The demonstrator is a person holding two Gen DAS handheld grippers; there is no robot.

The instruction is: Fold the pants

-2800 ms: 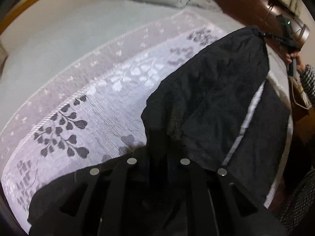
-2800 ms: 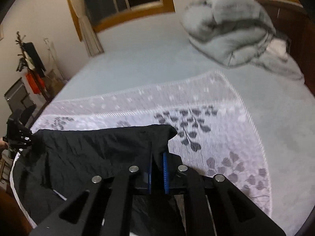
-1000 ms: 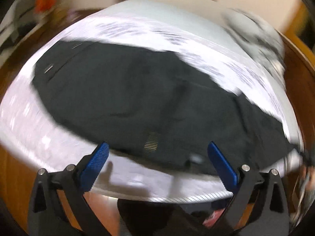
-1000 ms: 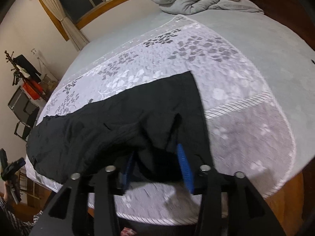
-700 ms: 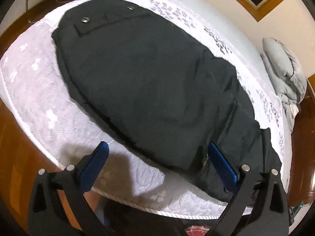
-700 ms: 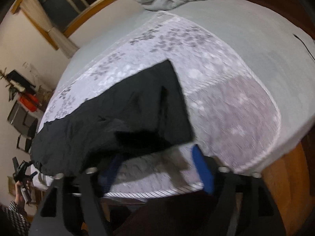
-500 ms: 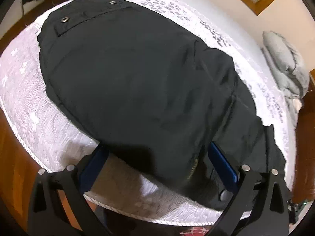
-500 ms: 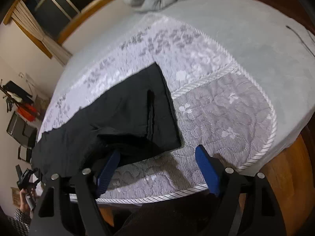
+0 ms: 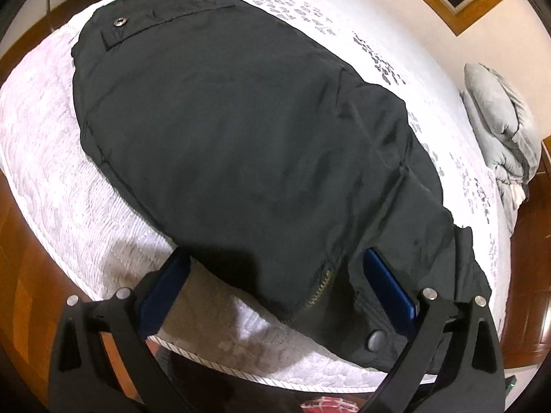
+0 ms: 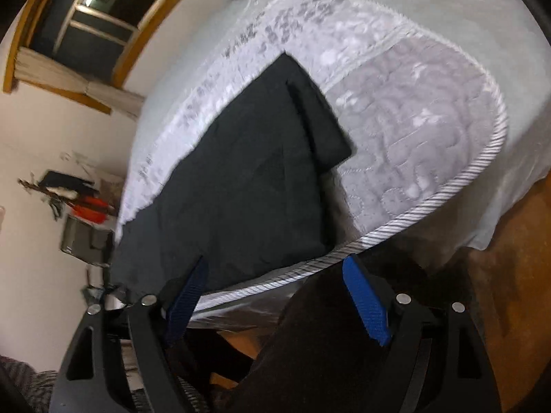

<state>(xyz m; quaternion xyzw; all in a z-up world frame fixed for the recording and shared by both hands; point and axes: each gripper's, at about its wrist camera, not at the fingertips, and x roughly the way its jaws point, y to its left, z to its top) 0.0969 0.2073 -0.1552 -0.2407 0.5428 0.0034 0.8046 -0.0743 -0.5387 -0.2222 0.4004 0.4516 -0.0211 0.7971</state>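
Observation:
Black pants point(image 9: 241, 130) lie flat on a pale quilted bedspread point(image 9: 44, 127), folded lengthwise, with snap buttons at the far left and a zip near the front. My left gripper point(image 9: 275, 289) is open and empty, low over the pants' near edge by the zip. In the right wrist view the pants point(image 10: 248, 179) lie with a squared leg end toward the right. My right gripper point(image 10: 275, 296) is open and empty, held off the bed's front edge, apart from the cloth.
A grey rumpled duvet point(image 9: 499, 130) lies at the bed's far end. The bedspread's striped hem point(image 10: 430, 203) marks the bed edge, with wooden floor point(image 10: 509, 258) below. A window point(image 10: 100, 17) and cluttered shelves point(image 10: 79, 213) stand at the left.
Both grippers let go of the pants and opened, and the pants now lie flat. The left gripper moved closer over the near edge. The right gripper drew back off the bed and tilted.

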